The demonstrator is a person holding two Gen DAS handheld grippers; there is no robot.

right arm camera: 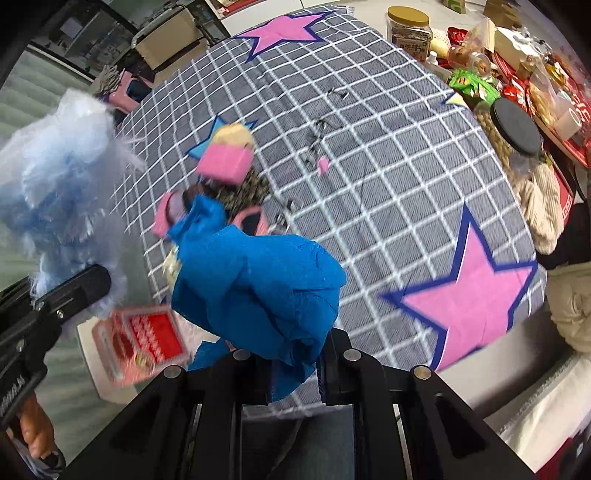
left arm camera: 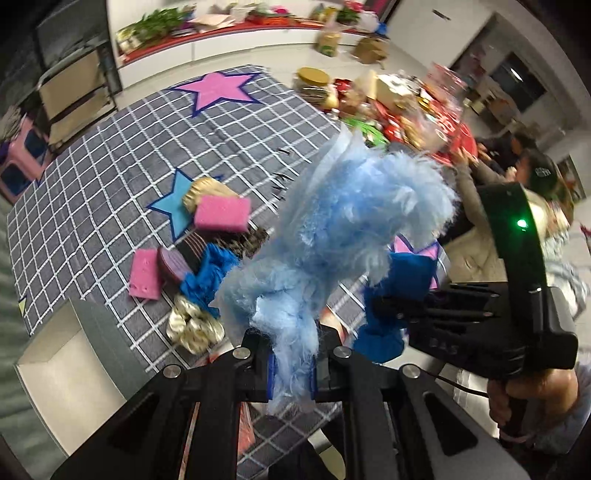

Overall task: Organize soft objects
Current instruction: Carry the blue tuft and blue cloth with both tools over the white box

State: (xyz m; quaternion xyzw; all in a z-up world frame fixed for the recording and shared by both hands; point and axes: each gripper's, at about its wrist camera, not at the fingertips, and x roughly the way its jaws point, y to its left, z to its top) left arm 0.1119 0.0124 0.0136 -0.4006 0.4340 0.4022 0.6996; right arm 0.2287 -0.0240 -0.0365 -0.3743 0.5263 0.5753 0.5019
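Left gripper [left arm camera: 291, 373]: jaws pressed together on a fluffy light-blue cloth [left arm camera: 343, 225], which is held clear above the checked star-patterned table cover [left arm camera: 110, 155]. Right gripper [right arm camera: 295, 373]: jaws pinched on a crumpled deep-blue cloth [right arm camera: 258, 280], likewise lifted off the cover. The remaining soft objects are seen heaped near the cover's left edge: a pink sponge [left arm camera: 221, 214] resting against a beige pad [left arm camera: 205, 188], a second pink sponge [left arm camera: 146, 275] lying flat beside a purple round pad [left arm camera: 173, 264], another blue cloth [left arm camera: 210, 275] and a cream satin scrunchie [left arm camera: 194, 328]. Jars and packets [right arm camera: 410, 29] are crowded along the far right edge.
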